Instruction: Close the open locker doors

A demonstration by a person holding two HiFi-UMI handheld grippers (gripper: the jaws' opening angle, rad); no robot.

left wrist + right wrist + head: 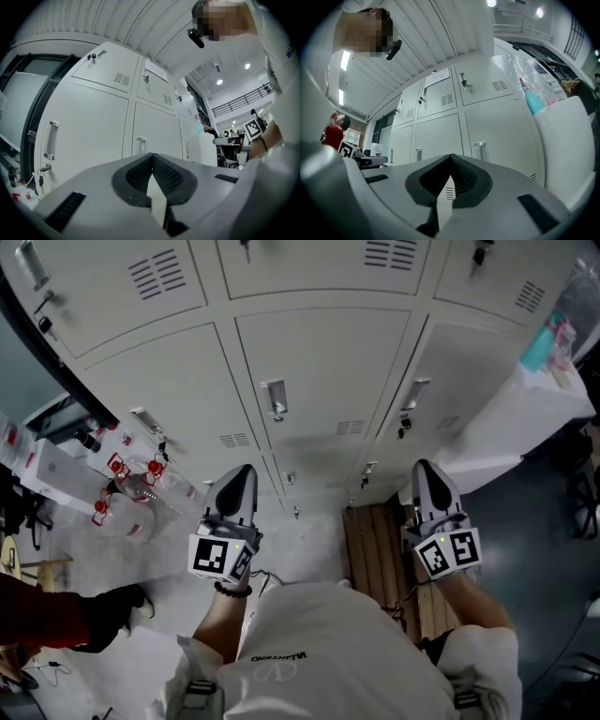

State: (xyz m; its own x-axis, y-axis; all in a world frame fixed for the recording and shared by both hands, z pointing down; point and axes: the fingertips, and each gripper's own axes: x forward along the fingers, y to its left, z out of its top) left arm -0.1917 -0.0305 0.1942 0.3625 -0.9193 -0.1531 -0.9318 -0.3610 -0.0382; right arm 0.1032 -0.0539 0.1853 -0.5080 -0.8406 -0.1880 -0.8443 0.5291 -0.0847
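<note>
Grey locker doors [319, 362] fill the head view's top, all flush shut; left gripper [244, 472] and right gripper [425, 468] are held apart from them. Left gripper view: jaws clenched, empty, doors beyond. Right gripper view: likewise clenched on nothing.

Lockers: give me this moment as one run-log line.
lockers: doors in view shut | left gripper: shut, empty, clear of doors | right gripper: shut, empty, clear of doors

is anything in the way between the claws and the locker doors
Nothing visible: the left claw and right claw, both shut and empty, face the locker doors across open air. Every door in view already looks closed.
</note>
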